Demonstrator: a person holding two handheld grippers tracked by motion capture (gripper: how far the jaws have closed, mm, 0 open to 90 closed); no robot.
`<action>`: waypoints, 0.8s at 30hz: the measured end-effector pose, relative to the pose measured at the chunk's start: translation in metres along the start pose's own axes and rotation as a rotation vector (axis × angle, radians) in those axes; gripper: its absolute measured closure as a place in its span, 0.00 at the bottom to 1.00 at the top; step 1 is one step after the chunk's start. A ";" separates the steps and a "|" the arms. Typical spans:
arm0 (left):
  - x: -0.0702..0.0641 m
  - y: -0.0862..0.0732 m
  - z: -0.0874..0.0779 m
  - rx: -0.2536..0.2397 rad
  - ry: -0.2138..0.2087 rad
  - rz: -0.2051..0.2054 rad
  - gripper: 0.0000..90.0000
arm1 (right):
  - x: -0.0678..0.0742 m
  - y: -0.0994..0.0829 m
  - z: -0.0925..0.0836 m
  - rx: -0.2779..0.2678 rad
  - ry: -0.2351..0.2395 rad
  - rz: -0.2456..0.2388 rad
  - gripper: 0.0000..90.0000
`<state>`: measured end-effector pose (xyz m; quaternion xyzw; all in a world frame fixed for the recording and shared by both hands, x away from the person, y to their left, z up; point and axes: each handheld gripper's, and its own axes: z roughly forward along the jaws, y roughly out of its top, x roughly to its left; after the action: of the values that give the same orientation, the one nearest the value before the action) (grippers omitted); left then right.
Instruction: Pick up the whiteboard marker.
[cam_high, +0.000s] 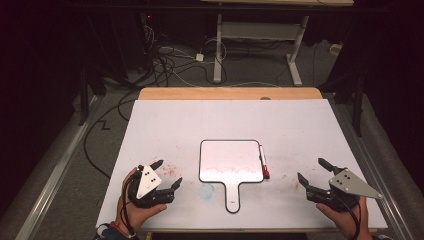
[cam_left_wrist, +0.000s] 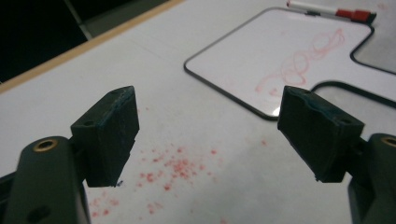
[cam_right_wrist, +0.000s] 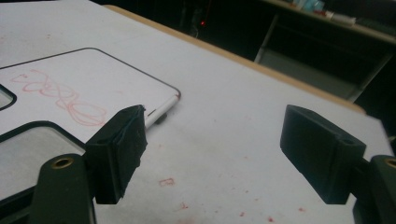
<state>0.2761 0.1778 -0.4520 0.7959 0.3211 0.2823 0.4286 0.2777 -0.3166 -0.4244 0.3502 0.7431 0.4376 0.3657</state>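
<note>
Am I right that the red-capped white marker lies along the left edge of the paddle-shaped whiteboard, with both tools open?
Not quite: the red-capped white marker lies along the right edge of the paddle-shaped whiteboard, as the high view shows. Both the left tool and the right tool are open.

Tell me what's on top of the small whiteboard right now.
The whiteboard carries a looping red scribble across its near half. The marker lies beside its right edge; whether it overlaps the rim is unclear. Anything beneath the board is covered.

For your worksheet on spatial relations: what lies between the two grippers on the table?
In the high view, the whiteboard's handle lies between the left gripper and right gripper.
</note>
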 end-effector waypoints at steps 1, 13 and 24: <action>0.000 -0.001 0.001 0.002 -0.003 -0.002 0.22 | 0.000 0.000 0.002 0.009 0.009 0.008 0.25; -0.002 -0.007 0.012 0.044 -0.028 0.016 0.22 | 0.001 -0.001 0.019 0.072 0.143 0.025 0.28; -0.003 -0.008 0.016 0.080 -0.056 0.033 0.22 | -0.005 0.007 0.044 0.179 0.258 0.156 0.38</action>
<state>0.2840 0.1707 -0.4670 0.8252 0.3067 0.2541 0.4006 0.3189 -0.3009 -0.4319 0.3789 0.7904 0.4380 0.1997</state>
